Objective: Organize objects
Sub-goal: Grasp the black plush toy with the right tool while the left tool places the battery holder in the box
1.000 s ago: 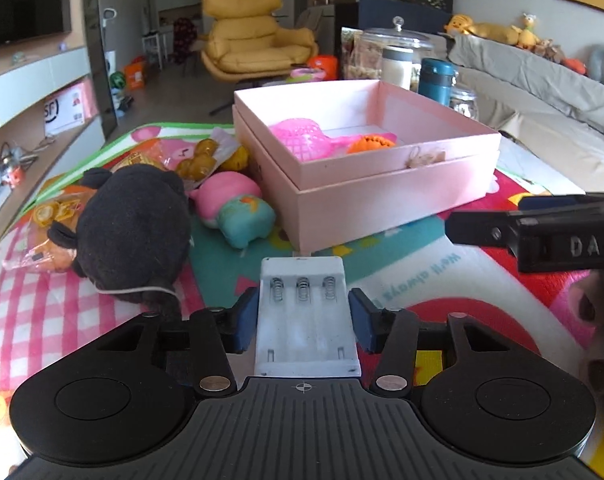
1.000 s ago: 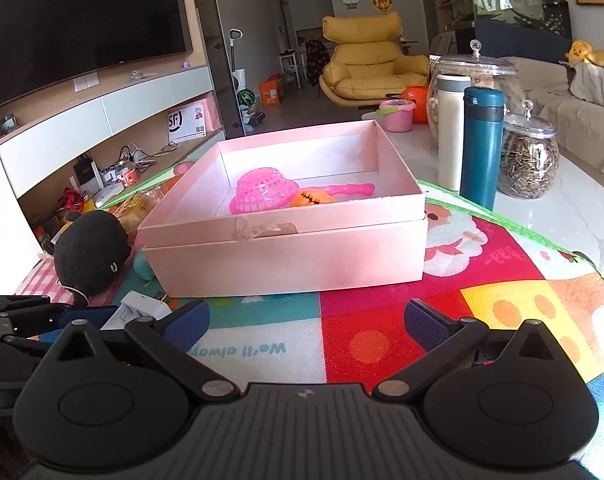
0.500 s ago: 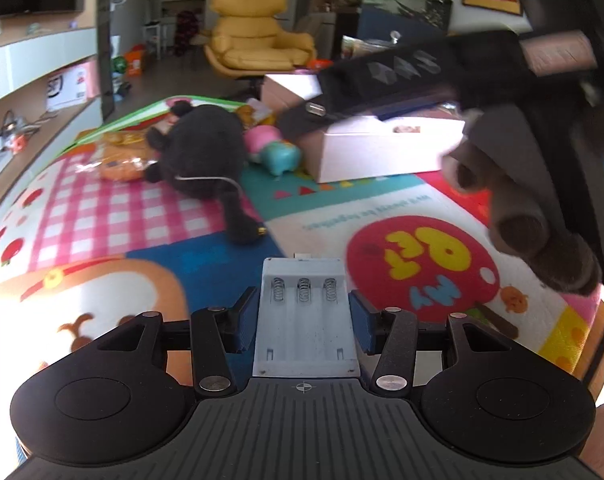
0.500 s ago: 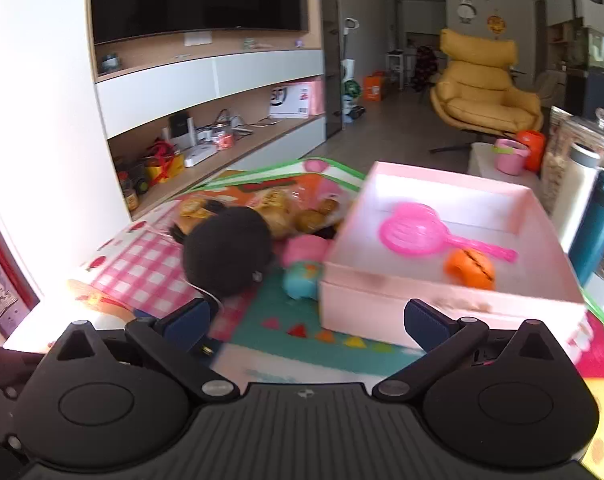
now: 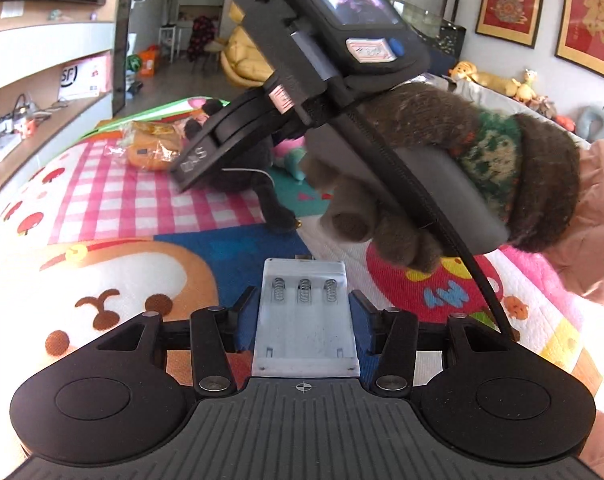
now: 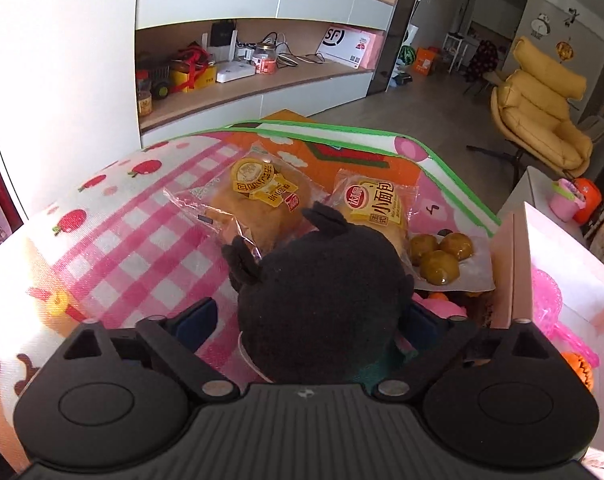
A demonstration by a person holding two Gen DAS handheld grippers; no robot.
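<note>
L gripper [image 5: 304, 306] clamped on white battery holder [image 5: 305, 320]. R gripper [image 6: 306, 316] closing around black plush [image 6: 322, 300]; contact w/ pads unclear.

A yellow lounge chair [image 6: 542, 104] stands on the grey floor [image 6: 430, 120] beyond a white wall unit with an open wooden shelf [image 6: 261, 76] of clutter. Red framed pictures [image 5: 510, 0] hang on the pale wall above a grey sofa [image 5: 498, 96]. Daylight is bright.

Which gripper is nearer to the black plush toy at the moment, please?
Right. The right gripper straddles the black plush toy, jaws closing around it; the left gripper holds a white battery case, well short of it.
</note>
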